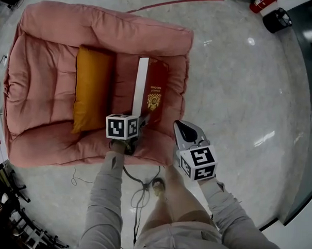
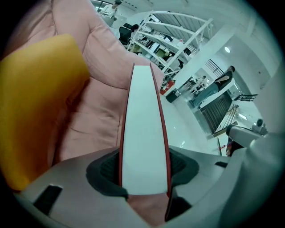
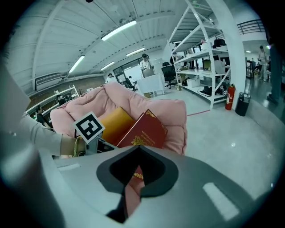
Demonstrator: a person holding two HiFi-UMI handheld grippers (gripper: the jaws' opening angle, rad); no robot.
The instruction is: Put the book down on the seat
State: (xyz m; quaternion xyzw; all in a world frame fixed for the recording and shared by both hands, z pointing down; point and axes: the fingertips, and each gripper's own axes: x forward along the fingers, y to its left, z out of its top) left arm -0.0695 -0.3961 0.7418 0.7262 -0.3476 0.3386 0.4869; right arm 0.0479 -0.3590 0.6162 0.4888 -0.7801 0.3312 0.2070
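Observation:
A red book [image 1: 154,95] with a gold emblem stands on edge over the right part of the pink cushioned seat [image 1: 44,90], its white page edge [image 1: 140,87] facing up. My left gripper [image 1: 140,123] is shut on the book's near end; in the left gripper view the book [image 2: 144,133] runs straight out between the pads [image 2: 107,171]. My right gripper [image 1: 189,133] hangs shut and empty to the right of the book, over the seat's front right corner. The right gripper view shows the book [image 3: 147,131] beyond that gripper [image 3: 138,156].
An orange cushion [image 1: 90,87] lies on the seat just left of the book. A cable [image 1: 140,190] trails on the polished floor by the person's feet. A black bin [image 1: 276,19] and a red object [image 1: 262,3] stand at the far right. White shelving [image 3: 209,49] rises behind.

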